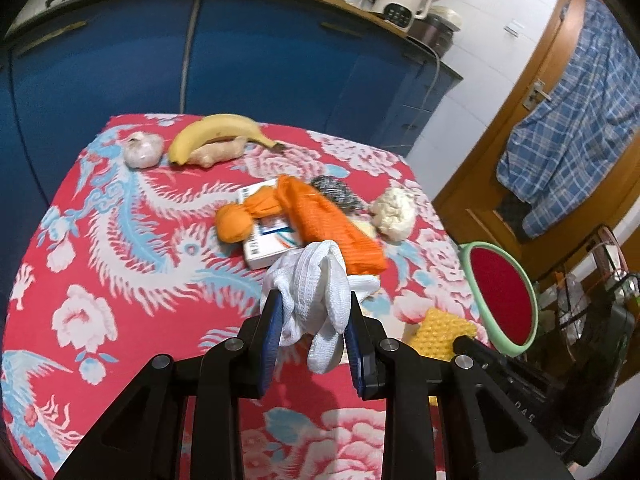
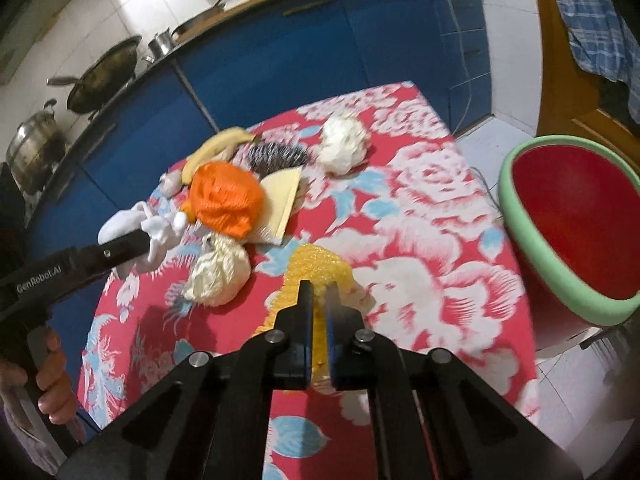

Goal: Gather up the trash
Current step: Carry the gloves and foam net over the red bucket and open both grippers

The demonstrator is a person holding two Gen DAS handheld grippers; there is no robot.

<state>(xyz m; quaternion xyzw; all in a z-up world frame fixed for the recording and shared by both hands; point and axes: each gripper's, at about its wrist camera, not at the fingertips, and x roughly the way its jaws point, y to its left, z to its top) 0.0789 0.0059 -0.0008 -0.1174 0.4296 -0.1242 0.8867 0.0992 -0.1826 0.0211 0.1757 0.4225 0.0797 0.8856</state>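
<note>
Left gripper [image 1: 314, 320]: jaws narrowed onto a bunched white knitted cloth [image 1: 316, 300], low centre of its view.
Right gripper [image 2: 319, 292]: jaws nearly closed, pinching a yellow bubbled foam sheet [image 2: 316, 268], low centre.
Writing: "GenRobot.AI" on the left gripper's black body, left edge of the right view.
Bin: red tub with green rim [image 2: 532, 216], right edge, beside the floral red tablecloth [image 2: 420, 200].
Farther: orange mesh bag [image 2: 226, 200], yellow banana [image 2: 216, 148].

Left gripper [image 1: 314, 312] clamps white knitted cloth [image 1: 316, 300] above red floral tablecloth [image 1: 120, 260]; orange net bag [image 1: 320, 220] lies across small box [image 1: 268, 244] just beyond; banana [image 1: 218, 134], ginger [image 1: 218, 154], garlic [image 1: 142, 150] near far edge; red bin [image 1: 502, 300] beside table, right
</note>
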